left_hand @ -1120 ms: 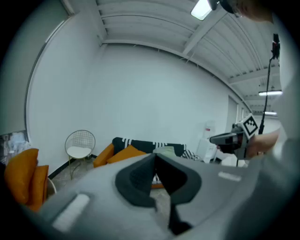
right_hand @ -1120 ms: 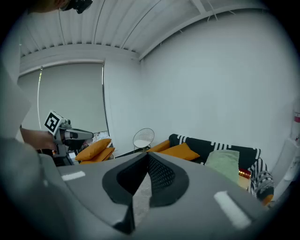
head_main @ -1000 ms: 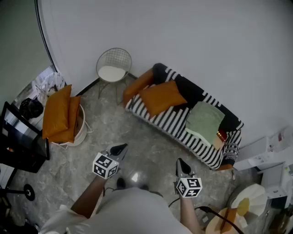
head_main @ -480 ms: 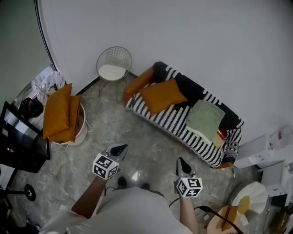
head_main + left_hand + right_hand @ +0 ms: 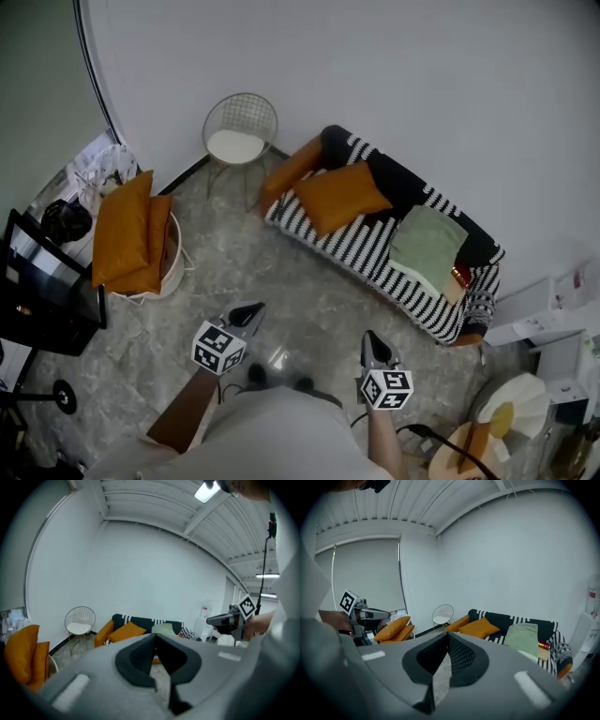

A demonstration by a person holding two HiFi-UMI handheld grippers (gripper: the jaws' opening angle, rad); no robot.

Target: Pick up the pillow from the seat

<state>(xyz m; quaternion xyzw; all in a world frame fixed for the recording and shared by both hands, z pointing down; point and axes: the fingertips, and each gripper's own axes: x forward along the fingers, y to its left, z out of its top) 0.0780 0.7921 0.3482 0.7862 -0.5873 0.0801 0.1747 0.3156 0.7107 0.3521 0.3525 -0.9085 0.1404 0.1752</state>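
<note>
— Two grippers are shown; how are the jaws set?
— Both pairs are pressed together. In the left gripper view the left gripper [image 5: 154, 636] is seen with its pads meeting at the tips and nothing caught between them. The same is seen of the right gripper [image 5: 446, 635] in the right gripper view.
— Where is the pillow found?
— The pillow [image 5: 340, 195], an orange one, is laid on the seat of the striped sofa [image 5: 370, 251] and leaned towards the backrest. It is well ahead of both sets of jaws and touched by neither. From the left jaws it is placed ahead and a little left of the tips; from the right jaws, ahead and slightly right.
— What else is laid on the sofa?
— An orange bolster [image 5: 292, 169] is propped at the sofa's end, left of the pillow. A green cushion [image 5: 427, 242] is spread on the seat to the pillow's right. Beside it a small red thing [image 5: 457, 277] is seen, possibly a box, though it is too small to be told.
— And off to the side of the jaws?
— A chair [image 5: 239, 131] of wire is stood by the wall, ahead and left of the left jaws. Farther left a basket [image 5: 173, 262] is set, with two orange cushions [image 5: 127, 230] stood upright in it. Grey floor [image 5: 281, 272] is shown between the jaws and the sofa.
</note>
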